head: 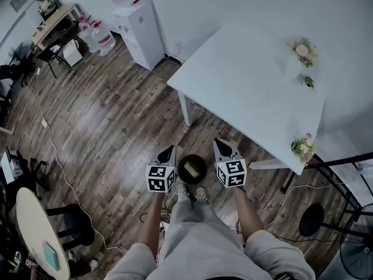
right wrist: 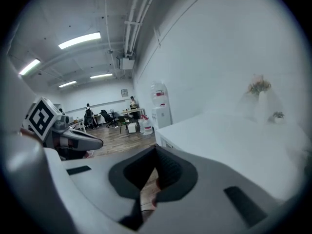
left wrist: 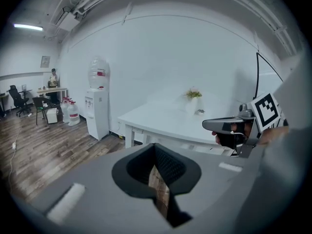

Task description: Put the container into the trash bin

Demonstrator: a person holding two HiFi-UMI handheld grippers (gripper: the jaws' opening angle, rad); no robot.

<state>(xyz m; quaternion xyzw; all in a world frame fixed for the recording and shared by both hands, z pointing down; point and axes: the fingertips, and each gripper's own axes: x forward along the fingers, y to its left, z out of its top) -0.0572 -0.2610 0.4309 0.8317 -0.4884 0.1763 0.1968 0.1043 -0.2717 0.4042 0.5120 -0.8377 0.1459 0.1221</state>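
Lying inside the round black trash bin [head: 203, 163] is a tan, flat-looking item, taken to be the container [head: 191, 169]; its detail is too small to confirm further. The bin stands on the dark wood floor [head: 105, 115], just ahead of the person's shoes [head: 193, 193] and near a leg of the white table [head: 245, 86].

The left gripper [head: 168, 151] is held above the floor just left of the bin, clear of it. In the left gripper view its jaws [left wrist: 155, 146] meet at the tips, with nothing between them; only floor shows through the slot behind the tips.

The right gripper [head: 220, 144] is held level with it, just right of the bin, also clear of it. In the right gripper view its jaws [right wrist: 156, 149] are closed tip to tip and hold nothing.

Both grippers point forward and slightly downward, side by side, with the bin between them in the head view.

Surroundings: two flower arrangements [head: 303, 50] [head: 303, 147] stand on the table. A white water dispenser [head: 140, 28] stands against the far wall, with water bottles [head: 99, 37] beside it. A white cable [head: 55, 150] trails across the floor.
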